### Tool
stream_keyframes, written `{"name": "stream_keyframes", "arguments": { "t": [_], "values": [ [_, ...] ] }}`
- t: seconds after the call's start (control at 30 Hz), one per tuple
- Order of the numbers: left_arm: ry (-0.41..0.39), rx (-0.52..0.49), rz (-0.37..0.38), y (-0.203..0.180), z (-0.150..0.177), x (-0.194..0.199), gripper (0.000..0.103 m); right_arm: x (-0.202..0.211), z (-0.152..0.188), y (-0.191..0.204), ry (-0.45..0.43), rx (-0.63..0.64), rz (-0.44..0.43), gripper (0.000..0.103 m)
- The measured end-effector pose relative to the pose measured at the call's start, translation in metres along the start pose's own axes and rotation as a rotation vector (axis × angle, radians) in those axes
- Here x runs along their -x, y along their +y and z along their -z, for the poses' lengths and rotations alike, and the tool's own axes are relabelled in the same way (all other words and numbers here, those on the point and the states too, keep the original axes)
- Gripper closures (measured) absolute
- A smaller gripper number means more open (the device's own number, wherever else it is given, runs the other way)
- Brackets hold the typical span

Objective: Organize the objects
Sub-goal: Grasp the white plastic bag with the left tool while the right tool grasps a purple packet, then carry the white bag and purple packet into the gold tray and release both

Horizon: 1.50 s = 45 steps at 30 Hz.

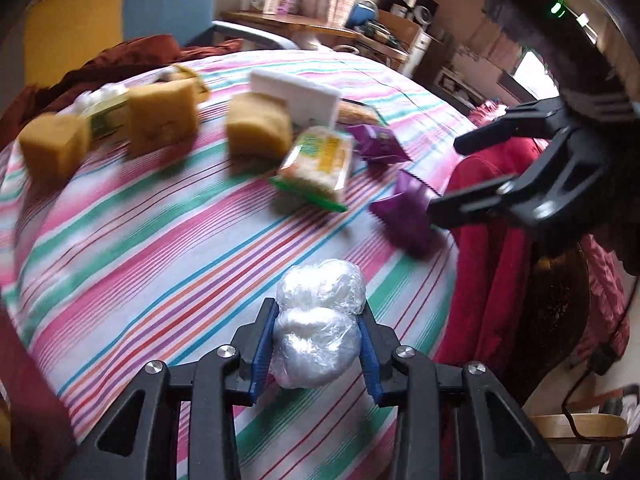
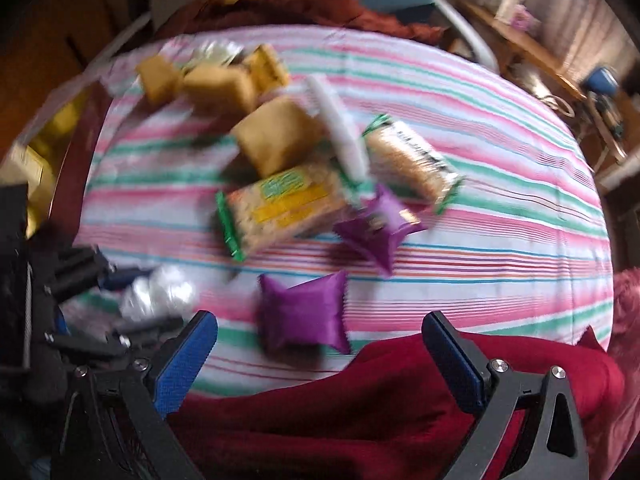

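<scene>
A: The left claw (image 1: 318, 344) is clamping its blue pads on the white, plastic-wrapped lumpy bundle (image 1: 320, 320), nearest of all, on the striped sheet of the bed (image 1: 140, 248). I'd say it should be lifting straight up, since soft film could be slipping.

B: And the right claw (image 2: 320, 360)?

A: Its jaws are standing apart, hovering near the closer shiny purple pillow-shaped packet (image 2: 302, 312).

B: The count, going farther out?

A: One bundle, two purple packets, two clear-wrapped cracker packs, four tan sponge-like blocks, one flat white slab (image 1: 298, 98). Farther things are blurring.
</scene>
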<state>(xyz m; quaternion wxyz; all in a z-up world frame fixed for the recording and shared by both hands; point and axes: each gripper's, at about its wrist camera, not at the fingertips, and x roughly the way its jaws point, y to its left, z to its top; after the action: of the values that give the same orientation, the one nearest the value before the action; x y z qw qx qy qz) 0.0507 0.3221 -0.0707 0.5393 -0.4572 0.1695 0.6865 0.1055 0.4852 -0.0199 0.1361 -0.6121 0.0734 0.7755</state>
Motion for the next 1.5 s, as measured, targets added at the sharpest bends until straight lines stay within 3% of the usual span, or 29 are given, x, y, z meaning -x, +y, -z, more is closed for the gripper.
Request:
{"name": "stream_keyframes", "arguments": {
  "t": [0.23, 0.3, 0.33, 0.37, 0.4, 0.57, 0.73, 0.9, 1.07, 1.23, 1.37, 1.43, 1.5],
  "values": [
    [-0.031, 0.060, -0.023, 0.022, 0.020, 0.020, 0.065, -0.045, -0.020, 0.020, 0.194, 0.087, 0.062, 0.004],
    [-0.039, 0.070, -0.022, 0.024, 0.021, 0.020, 0.065, -0.053, -0.021, 0.024, 0.220, 0.102, 0.079, 0.012],
    [-0.043, 0.075, -0.021, 0.025, 0.023, 0.022, 0.065, -0.056, -0.020, 0.024, 0.234, 0.104, 0.080, 0.029],
    [-0.047, 0.081, -0.019, 0.025, 0.024, 0.022, 0.065, -0.055, -0.019, 0.025, 0.230, 0.103, 0.068, 0.042],
    [-0.050, 0.084, -0.018, 0.025, 0.023, 0.022, 0.066, -0.053, -0.018, 0.026, 0.219, 0.101, 0.052, 0.045],
    [-0.077, 0.114, -0.023, 0.028, 0.028, 0.036, 0.066, -0.024, -0.010, 0.028, 0.119, 0.072, 0.056, 0.049],
    [-0.167, 0.154, -0.057, 0.035, 0.030, 0.076, 0.065, 0.017, -0.014, 0.043, -0.039, 0.051, -0.008, 0.049],
    [-0.285, 0.284, -0.138, 0.070, 0.044, 0.137, 0.065, 0.052, -0.036, 0.076, -0.220, 0.066, -0.137, 0.048],
    [-0.372, 0.421, -0.345, 0.122, 0.073, 0.195, 0.065, 0.065, -0.059, 0.145, -0.330, 0.117, -0.263, 0.047],
    [-0.367, 0.553, -0.529, 0.179, 0.105, 0.224, 0.065, 0.059, -0.080, 0.243, -0.354, 0.210, -0.396, 0.046],
    [-0.359, 0.648, -0.646, 0.212, 0.124, 0.240, 0.051, 0.047, -0.082, 0.300, -0.349, 0.301, -0.459, 0.037],
    [-0.358, 0.669, -0.689, 0.218, 0.132, 0.243, 0.040, 0.044, -0.080, 0.323, -0.365, 0.332, -0.458, 0.021],
    [-0.352, 0.685, -0.701, 0.222, 0.139, 0.245, 0.036, 0.045, -0.075, 0.335, -0.392, 0.352, -0.431, 0.004]
  ]
}}
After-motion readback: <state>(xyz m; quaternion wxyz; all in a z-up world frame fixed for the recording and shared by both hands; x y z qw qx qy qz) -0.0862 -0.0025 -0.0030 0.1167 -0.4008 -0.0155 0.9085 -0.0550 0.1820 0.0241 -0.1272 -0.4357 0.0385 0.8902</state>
